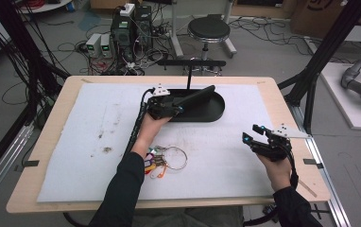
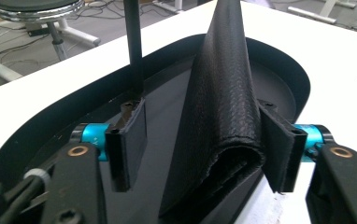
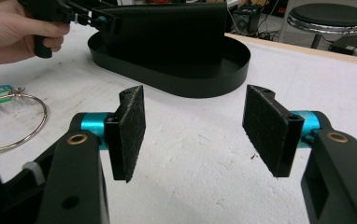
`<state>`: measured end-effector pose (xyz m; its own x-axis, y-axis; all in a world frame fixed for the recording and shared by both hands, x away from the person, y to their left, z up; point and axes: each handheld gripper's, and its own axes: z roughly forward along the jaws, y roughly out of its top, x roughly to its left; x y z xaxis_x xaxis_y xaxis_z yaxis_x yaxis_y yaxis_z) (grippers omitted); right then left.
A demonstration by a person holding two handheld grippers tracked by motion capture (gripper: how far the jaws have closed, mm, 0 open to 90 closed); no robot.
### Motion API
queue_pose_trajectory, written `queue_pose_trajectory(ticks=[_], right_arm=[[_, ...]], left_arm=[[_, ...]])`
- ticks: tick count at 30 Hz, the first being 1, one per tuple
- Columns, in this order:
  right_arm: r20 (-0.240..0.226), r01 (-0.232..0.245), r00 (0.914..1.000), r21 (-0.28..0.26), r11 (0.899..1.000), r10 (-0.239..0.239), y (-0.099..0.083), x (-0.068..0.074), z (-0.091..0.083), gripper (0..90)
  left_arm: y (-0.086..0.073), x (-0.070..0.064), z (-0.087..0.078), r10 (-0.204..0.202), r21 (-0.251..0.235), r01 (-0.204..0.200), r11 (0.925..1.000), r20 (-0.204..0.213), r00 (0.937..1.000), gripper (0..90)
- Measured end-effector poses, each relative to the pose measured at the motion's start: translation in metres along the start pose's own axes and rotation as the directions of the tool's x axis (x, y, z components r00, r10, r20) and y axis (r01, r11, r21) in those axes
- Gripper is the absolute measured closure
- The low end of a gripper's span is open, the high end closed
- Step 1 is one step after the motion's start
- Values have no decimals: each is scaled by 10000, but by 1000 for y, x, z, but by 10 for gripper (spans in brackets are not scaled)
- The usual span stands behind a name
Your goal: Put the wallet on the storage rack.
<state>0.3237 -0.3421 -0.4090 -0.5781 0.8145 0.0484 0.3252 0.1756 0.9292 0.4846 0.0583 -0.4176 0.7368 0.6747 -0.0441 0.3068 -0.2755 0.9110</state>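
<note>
Left hand-held gripper (image 1: 181, 105) is over the black oval tray (image 1: 216, 112) near the desk's (image 1: 46, 156) far edge, jaws wide, with a folded black fabric piece (image 2: 223, 107) standing between them; the fabric touches the right-side pad while a gap remains at the other pad, and its lower end sits in the tray. Right hand-held gripper (image 1: 253, 133) is near the desk's right edge above the white mat (image 1: 98, 123), jaws wide and holding nothing. A key ring with coloured tags (image 1: 167, 158) lies on the mat toward the near edge, beside the left forearm.
</note>
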Motion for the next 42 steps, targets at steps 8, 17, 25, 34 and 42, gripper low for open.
queue_pose_trajectory(ticks=[8,17,25,34,42], right_arm=[[37,3,10000,84,10000,-3,-1,0,1,399],[110,23,9999,118,9999,-24,-1,-1,1,399],[166,27,9999,151,9999,-30,-1,-1,2,399],[176,54,9998,236,9997,-58,-1,-1,5,393],[181,32,9998,212,9998,-36,-1,-2,6,391]], left_arm=[[5,-8,-14,228,-106,-227,9997,113,9997,325],[13,-15,-42,289,-550,-273,9981,295,9991,316],[8,-17,-86,223,-1307,-195,9912,198,9996,316],[-17,-21,-140,283,-1485,-262,9886,123,9995,306],[-44,-29,-171,348,-1138,-364,9928,-156,9993,264]])
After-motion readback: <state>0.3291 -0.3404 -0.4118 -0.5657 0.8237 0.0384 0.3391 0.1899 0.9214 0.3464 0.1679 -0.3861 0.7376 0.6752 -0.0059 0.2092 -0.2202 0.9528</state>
